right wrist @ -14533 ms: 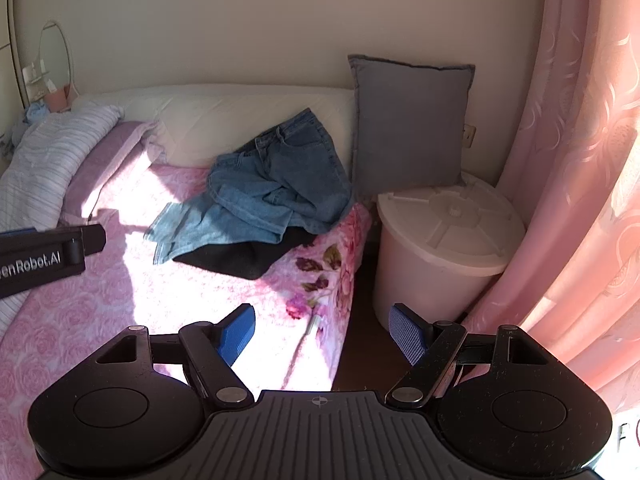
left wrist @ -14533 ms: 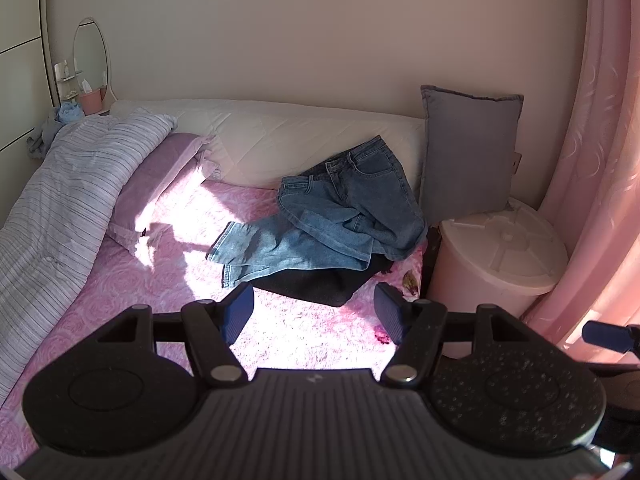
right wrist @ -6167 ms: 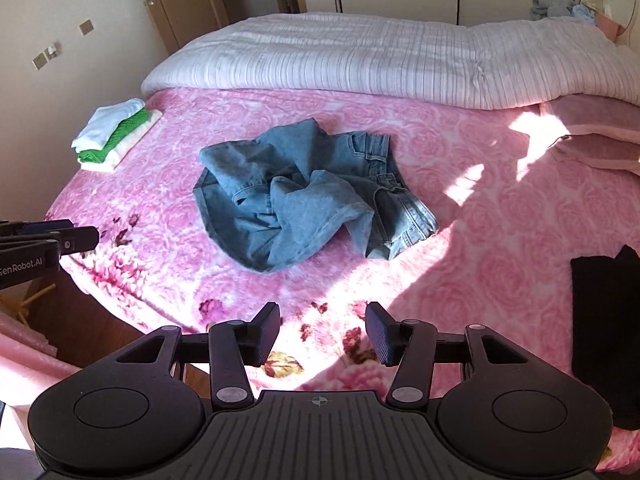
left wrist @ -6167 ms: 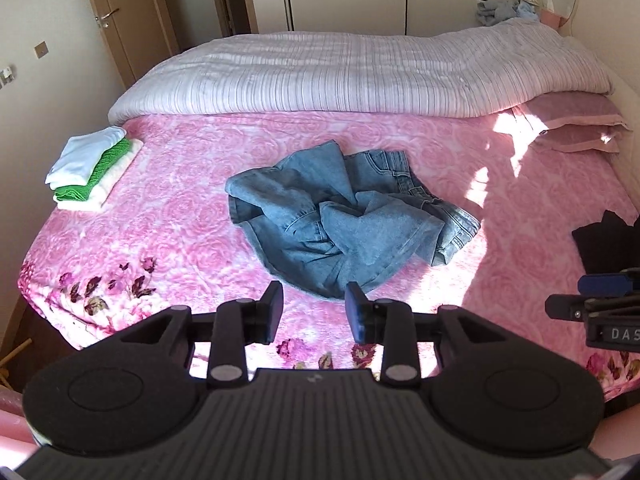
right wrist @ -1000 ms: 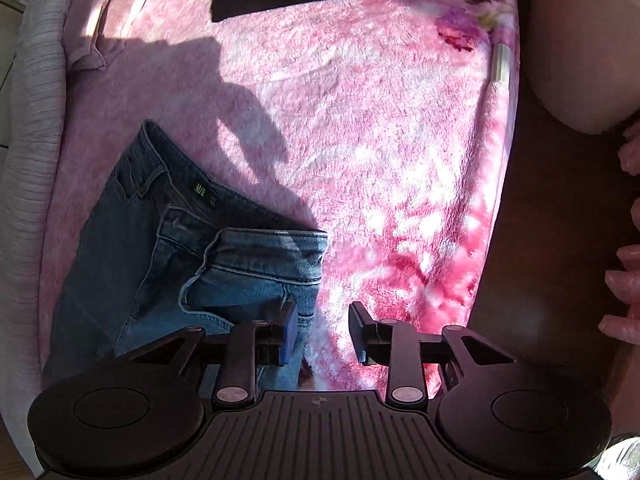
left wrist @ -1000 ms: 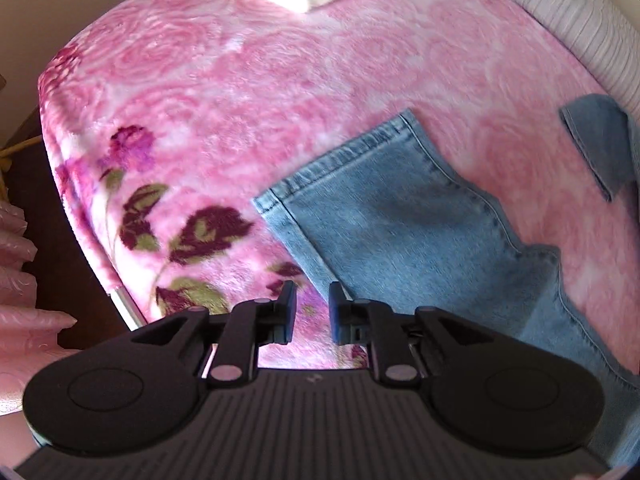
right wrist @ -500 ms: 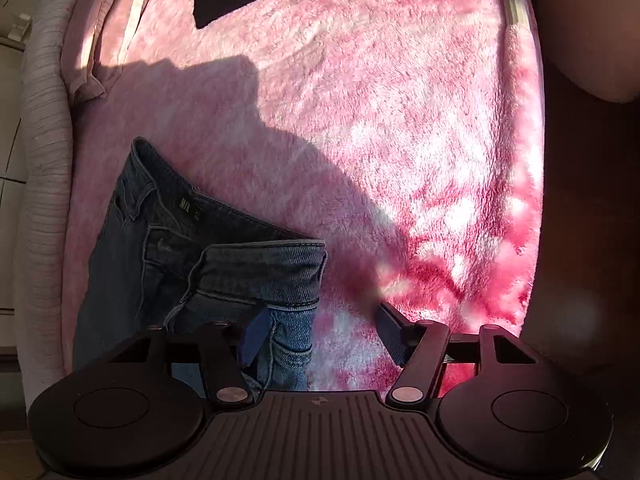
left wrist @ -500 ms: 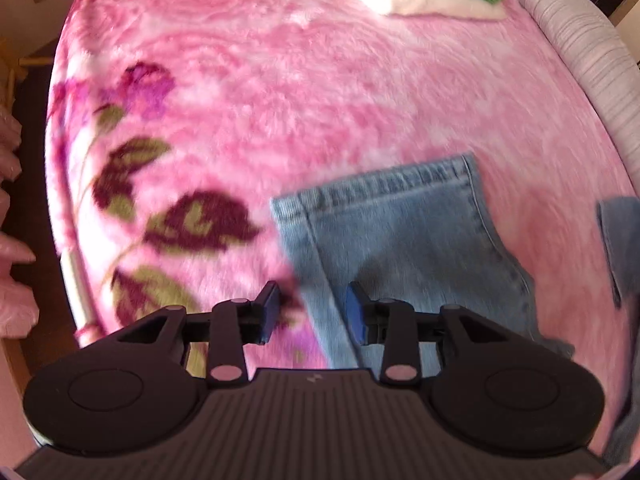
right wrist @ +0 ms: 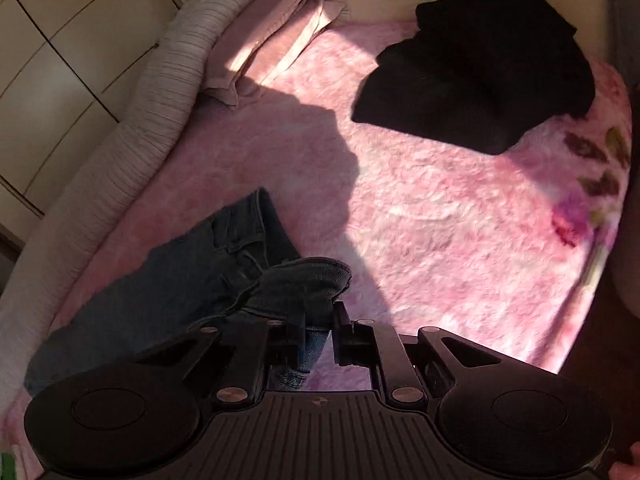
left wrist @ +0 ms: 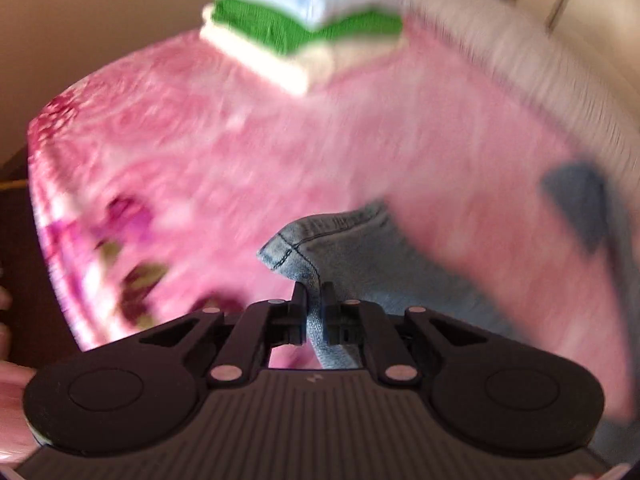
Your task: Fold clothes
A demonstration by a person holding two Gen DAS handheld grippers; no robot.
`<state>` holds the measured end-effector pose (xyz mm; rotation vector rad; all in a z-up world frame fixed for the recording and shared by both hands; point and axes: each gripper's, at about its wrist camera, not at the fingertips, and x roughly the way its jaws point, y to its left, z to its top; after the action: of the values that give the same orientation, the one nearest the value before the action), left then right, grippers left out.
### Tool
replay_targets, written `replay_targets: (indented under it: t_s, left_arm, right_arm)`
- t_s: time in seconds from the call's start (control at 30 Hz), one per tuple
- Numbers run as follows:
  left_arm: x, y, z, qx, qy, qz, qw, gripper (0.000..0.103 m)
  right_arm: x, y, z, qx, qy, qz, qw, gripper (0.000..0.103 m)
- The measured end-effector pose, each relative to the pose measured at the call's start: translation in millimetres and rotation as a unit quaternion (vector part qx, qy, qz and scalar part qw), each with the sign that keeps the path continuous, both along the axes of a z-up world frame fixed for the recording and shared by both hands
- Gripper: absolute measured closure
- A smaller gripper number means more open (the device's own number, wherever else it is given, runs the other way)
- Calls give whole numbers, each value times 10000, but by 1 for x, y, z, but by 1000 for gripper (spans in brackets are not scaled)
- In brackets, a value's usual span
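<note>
jeans [left wrist: 360,264] lie lengthwise between tools; left tool [left wrist: 315,296] closing on hem corner, right tool [right wrist: 320,316] closing on waistband [right wrist: 308,276]; denim pinched in both

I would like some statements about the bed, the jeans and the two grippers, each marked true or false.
1. The left gripper has denim of the jeans between its fingers. True.
2. The black garment lies on top of the jeans. False: they lie apart on the pink blanket.
3. The folded stack has a green layer. True.
4. The right gripper is empty. False: its jaws are closing on denim.
</note>
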<state>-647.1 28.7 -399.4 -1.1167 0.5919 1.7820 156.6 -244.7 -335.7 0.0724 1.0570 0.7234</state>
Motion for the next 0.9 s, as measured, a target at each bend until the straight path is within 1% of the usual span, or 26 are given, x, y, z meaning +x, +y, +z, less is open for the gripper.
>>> replay_targets:
  t_s: [0.07, 0.1, 0.13, 0.17, 0.23, 0.3, 0.33, 0.37, 0.43, 0.5, 0.53, 0.6, 0.7, 0.77, 0.9]
  left_arm:
    - [9, -10, -23, -422, 99, -108, 9990, 94]
    - [14, -14, -30, -511, 213, -98, 9984, 93]
    - [19, -16, -31, -498, 343, -76, 9981, 91]
    - [22, -17, -31, -498, 420, -43, 9979, 90]
    - [17, -17, -23, -506, 326, 5, 9982, 88]
    - [9, -17, -13, -491, 278, 37, 9984, 83]
    - [6, -15, -6, -453, 339, 130, 9983, 82]
    - [3, -14, 1, -414, 399, 223, 9981, 83]
    - [-3, -11, 15, -290, 477, 427, 9975, 86]
    - [-5, -2, 29, -3, 246, 620, 9978, 85]
    - [-3, 8, 33, 82, 72, 644, 9979, 83]
    - [7, 33, 33, 153, -281, 569, 9979, 79]
    - [37, 82, 26, 268, -876, 307, 9953, 77]
    - [63, 120, 18, 287, -1328, 126, 9906, 75]
    - [112, 203, 4, 236, -2168, -109, 9759, 71]
  right_arm:
    - [8, -12, -20, -489, 124, -372, 9980, 92]
    - [13, -17, -36, -806, 306, -554, 9947, 91]
    - [17, -21, -52, -1086, 532, -712, 9901, 90]
    - [19, -24, -63, -1245, 803, -836, 9854, 85]
    - [20, -27, -71, -1349, 1070, -1119, 9787, 81]
    - [22, -26, -65, -1402, 1119, -1174, 9767, 75]
    - [26, -24, -60, -1520, 1053, -1248, 9748, 69]
    - [29, -23, -52, -1593, 934, -1376, 9731, 65]
    - [39, -21, -36, -1495, 703, -1630, 9727, 63]
    - [49, -17, -21, -1371, 504, -1855, 9717, 60]
    - [55, -11, -16, -1231, 517, -1876, 9731, 58]
    - [63, 6, -13, -906, 659, -1819, 9769, 57]
    - [67, 45, -24, -564, 1045, -1622, 9796, 56]
    - [67, 76, -32, -448, 1205, -1436, 9813, 55]
    - [71, 132, -40, -251, 1292, -995, 9863, 55]
